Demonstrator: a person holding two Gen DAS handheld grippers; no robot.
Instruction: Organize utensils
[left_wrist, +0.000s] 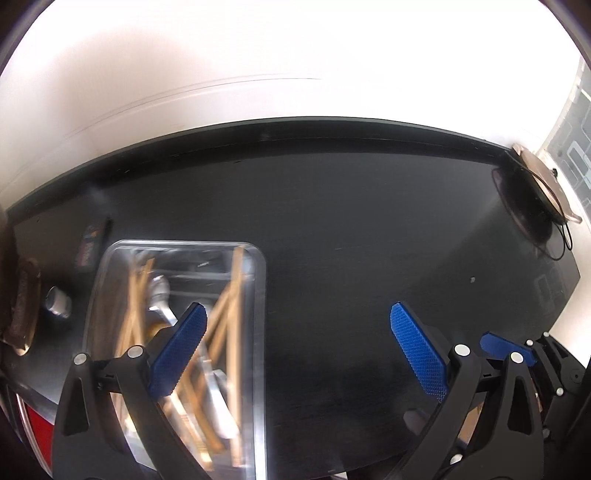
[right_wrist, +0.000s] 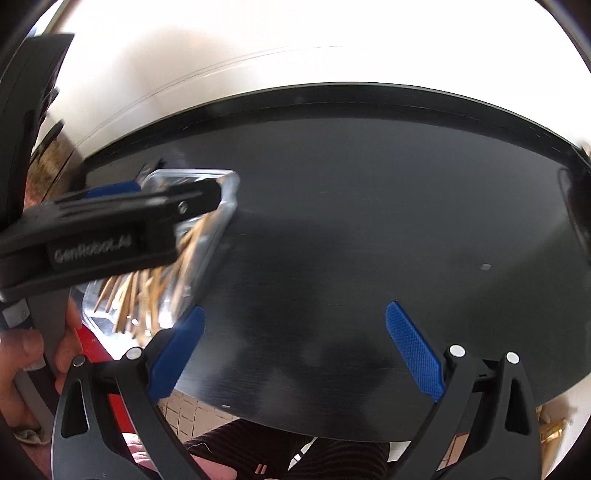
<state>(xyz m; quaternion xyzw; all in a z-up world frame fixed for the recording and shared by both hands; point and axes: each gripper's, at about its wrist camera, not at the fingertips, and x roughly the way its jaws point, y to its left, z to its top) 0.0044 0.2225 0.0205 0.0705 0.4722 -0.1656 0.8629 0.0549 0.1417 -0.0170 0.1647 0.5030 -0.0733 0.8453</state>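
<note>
Both grippers are held spread and empty above the dark surface (left_wrist: 332, 221): left gripper (left_wrist: 297, 350) over the clear tray (left_wrist: 258, 266) of wooden chopsticks (left_wrist: 232, 295) at near left, right gripper (right_wrist: 295, 350) just beside it.

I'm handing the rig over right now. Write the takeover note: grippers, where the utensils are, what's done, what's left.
Left gripper: jaws open, empty, above the tray's right side.
Right gripper: jaws open, empty, over bare black table, to the right of the tray.
Clear tray sits at the table's left; wooden chopsticks and a metal utensil lie jumbled inside it.
Done: nothing visibly sorted.
Left: pick the utensils out and sort them by type. No utensils show on the table itself.
</note>
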